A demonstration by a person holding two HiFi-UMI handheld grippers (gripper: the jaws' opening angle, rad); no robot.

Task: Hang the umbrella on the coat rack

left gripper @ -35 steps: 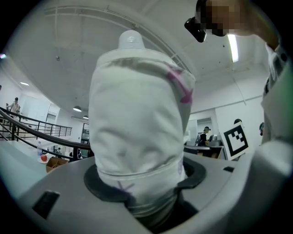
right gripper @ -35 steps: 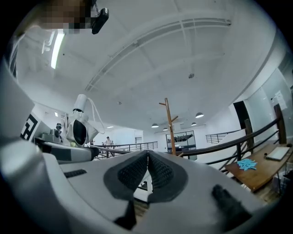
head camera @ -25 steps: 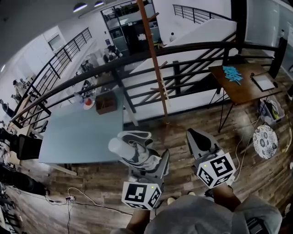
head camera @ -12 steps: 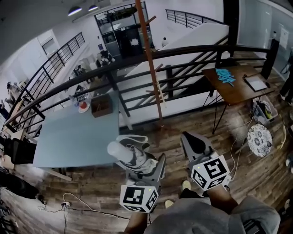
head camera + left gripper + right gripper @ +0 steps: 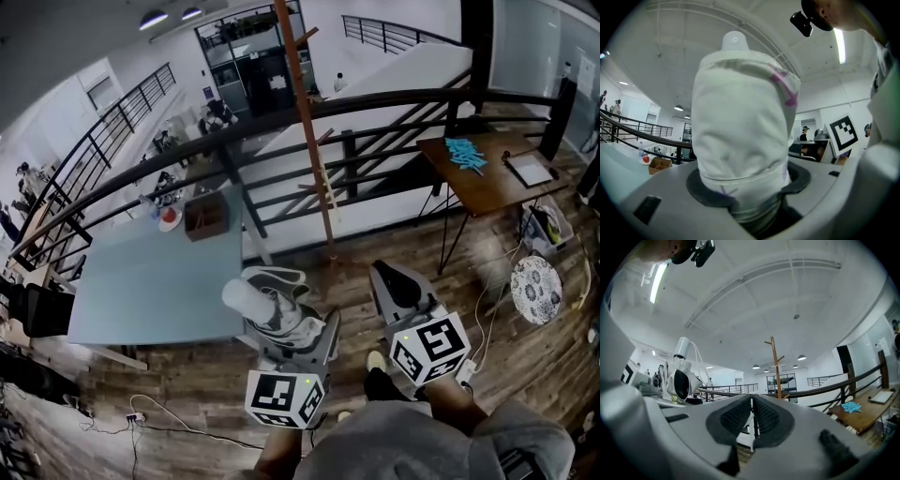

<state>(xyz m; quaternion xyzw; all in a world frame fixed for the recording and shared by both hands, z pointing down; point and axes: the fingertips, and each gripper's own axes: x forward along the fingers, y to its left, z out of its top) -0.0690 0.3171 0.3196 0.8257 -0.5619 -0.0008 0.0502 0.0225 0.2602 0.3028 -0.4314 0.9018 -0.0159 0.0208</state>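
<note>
Here, the umbrella (image 5: pixel 260 298) is clamped by soft fabric in the left gripper (image 5: pixel 298 330), right gripper (image 5: pixel 397 284) closed empty; slippage is risked.

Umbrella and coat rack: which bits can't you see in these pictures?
- Umbrella, lower end: left gripper view, buried between the left tongs.
- Coat rack, top: head view, cut off by the upper edge.
- Coat rack: left gripper view, blocked by the umbrella.
- Coat rack hooks: right gripper view, too small to count.
</note>
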